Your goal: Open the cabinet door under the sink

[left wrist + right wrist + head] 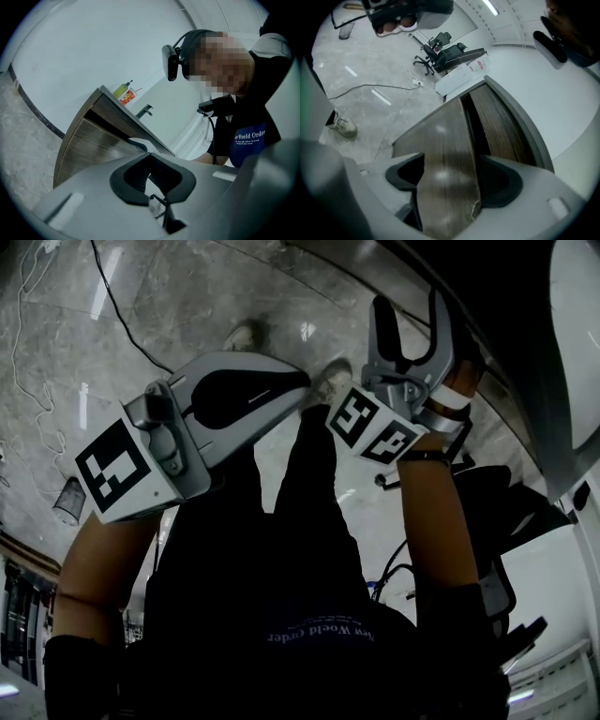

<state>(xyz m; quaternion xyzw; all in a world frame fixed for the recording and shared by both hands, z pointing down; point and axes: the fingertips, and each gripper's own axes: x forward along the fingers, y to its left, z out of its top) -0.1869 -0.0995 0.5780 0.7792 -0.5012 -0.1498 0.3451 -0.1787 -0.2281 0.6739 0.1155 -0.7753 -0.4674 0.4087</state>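
Cabinet [506, 117] under sink: door [445, 154] already swung off front, dark gap showing beside it. Door's free edge sits between right gripper [450, 180] jaws, which are spread wide, pads seemingly not pinching. Left gripper [151, 161] jaws nearly together, empty, away from door. Opening looks mostly done; remaining: swing wider, withdraw.

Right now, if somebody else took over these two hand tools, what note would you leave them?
Left gripper: fingers together, empty, held off from the cabinet.
Right gripper: fingers apart, with the door between them but not clamped.
Door: looks ajar, with a dark gap between it and the next panel.
Done: the door seems started open.
Left: probably swing it wider, then pull the right gripper clear.
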